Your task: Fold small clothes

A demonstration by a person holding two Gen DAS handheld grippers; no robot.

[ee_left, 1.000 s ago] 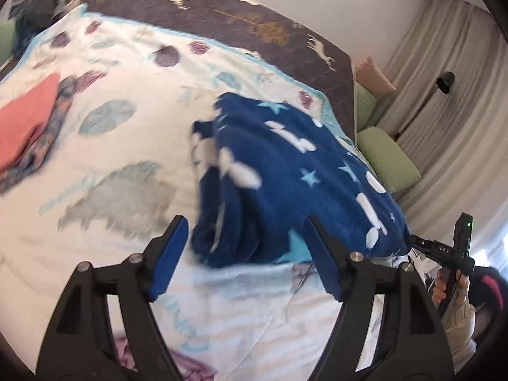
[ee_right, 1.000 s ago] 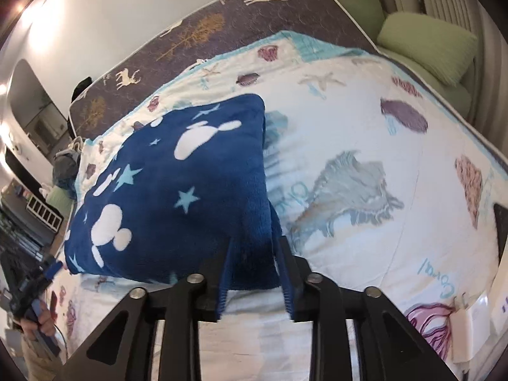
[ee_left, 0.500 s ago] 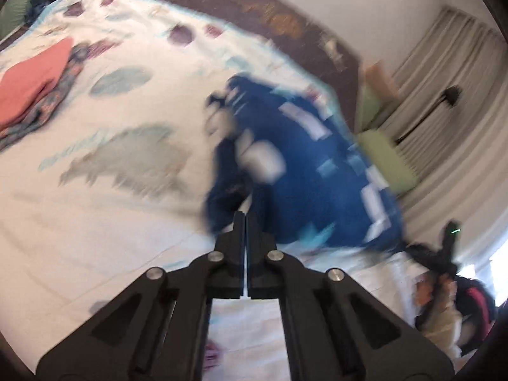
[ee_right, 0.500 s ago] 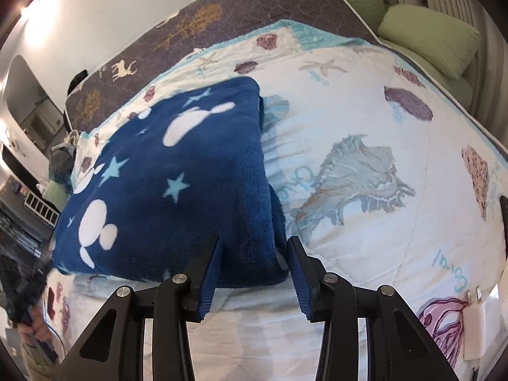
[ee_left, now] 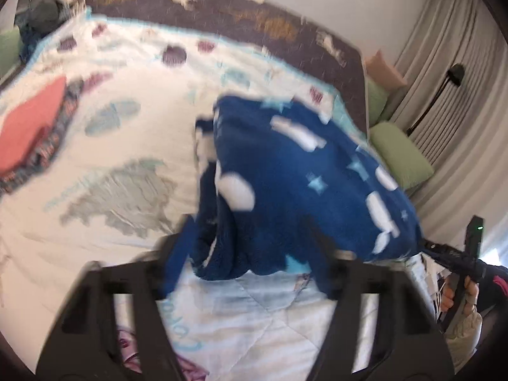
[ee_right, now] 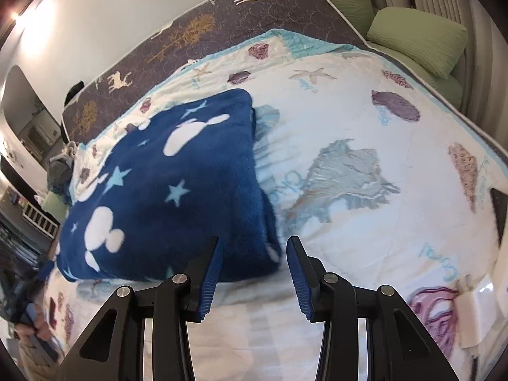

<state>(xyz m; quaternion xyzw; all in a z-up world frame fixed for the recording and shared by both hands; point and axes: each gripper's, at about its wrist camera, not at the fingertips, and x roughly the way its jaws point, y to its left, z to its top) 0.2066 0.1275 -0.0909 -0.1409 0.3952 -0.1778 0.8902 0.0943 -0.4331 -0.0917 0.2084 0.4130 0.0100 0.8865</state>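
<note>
A folded dark blue fleece garment point(ee_left: 304, 184) with white shapes and pale stars lies on the white seashell bedspread point(ee_left: 120, 171). My left gripper point(ee_left: 250, 254) is open, its blue pads on either side of the garment's near left corner; the view is blurred, so contact is unclear. In the right wrist view the same garment point(ee_right: 177, 190) lies ahead and left. My right gripper point(ee_right: 254, 273) is open and empty, just in front of the garment's near right corner, not touching it.
A folded coral piece on a patterned garment point(ee_left: 28, 127) lies at the bed's left. A dark deer-print headboard cover point(ee_right: 197, 28) runs along the far side. Green pillows point(ee_right: 416, 38) sit by the curtains.
My right gripper has opened and let go of the garment's corner, backing off slightly. My left gripper shut half a second ago and is open again at the garment's near left corner.
</note>
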